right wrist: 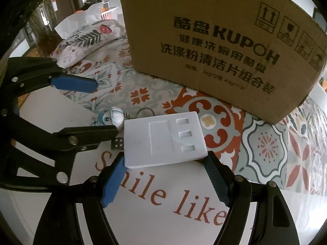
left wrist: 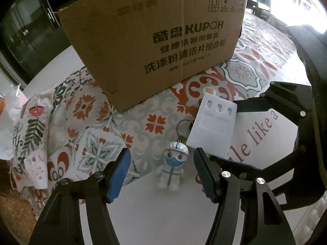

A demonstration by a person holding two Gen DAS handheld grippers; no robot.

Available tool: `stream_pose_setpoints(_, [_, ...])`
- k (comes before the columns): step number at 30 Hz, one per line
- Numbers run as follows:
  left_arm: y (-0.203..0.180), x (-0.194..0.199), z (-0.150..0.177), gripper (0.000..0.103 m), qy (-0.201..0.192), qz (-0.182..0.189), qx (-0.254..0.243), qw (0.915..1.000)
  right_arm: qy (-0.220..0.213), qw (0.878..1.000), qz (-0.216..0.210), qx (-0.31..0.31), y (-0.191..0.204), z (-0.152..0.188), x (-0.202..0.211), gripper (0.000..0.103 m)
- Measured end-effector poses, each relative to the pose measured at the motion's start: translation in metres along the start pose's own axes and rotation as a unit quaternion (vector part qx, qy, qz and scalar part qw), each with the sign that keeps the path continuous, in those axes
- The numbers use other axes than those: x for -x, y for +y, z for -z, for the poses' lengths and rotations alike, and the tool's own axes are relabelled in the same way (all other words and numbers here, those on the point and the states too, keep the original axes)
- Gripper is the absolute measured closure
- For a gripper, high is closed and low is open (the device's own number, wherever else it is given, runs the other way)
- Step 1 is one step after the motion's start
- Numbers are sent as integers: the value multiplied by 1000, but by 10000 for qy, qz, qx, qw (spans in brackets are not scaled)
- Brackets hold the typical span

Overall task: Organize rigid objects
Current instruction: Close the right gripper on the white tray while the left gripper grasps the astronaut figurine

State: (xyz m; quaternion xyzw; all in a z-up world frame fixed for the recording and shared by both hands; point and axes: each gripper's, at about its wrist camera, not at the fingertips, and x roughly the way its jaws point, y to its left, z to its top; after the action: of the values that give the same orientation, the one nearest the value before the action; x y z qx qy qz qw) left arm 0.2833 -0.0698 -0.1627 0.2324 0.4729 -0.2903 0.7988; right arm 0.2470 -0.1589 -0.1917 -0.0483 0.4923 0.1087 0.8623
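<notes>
Left wrist view: my left gripper [left wrist: 161, 172] hovers with jaws apart around the masked figurine keychain [left wrist: 173, 164], touching nothing, before the cardboard box [left wrist: 155, 40]. Right wrist view: my right gripper [right wrist: 166, 170] clamps the white plastic tray [right wrist: 164, 141] at its near edge.

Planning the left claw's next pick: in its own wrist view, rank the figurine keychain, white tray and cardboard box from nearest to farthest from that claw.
1. Figurine keychain: between the left claw's fingers, untouched.
2. White tray: just beyond, to the right, held by the right claw.
3. Cardboard box: farthest, standing behind both.
</notes>
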Motion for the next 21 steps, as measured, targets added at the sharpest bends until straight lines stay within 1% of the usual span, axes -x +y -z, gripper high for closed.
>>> stream_pose_setpoints(4, [0,-1,-1,41,-42,-16,-29,10000,-50,10000,-41,44,-1,-1,-1,24])
stream_pose_setpoints(7, [-1,0,-1,46,-22,24,-44,10000,-74,9999,-91,103,1,-4,-4,24])
stream_pose_setpoints(10, [-4,3,1,46,-38,-27,-147,9999,-110,9996,-153,189,5,-4,-5,24])
stream_pose_setpoints(16, [-5,5,3,50,-13,-29,-229,9997,-164,9995,-132,245,7,-2,-5,25])
stream_pose_setpoints(21, [-8,8,5,50,-12,-71,-276,9996,-203,9995,-95,213,6,1,-3,26])
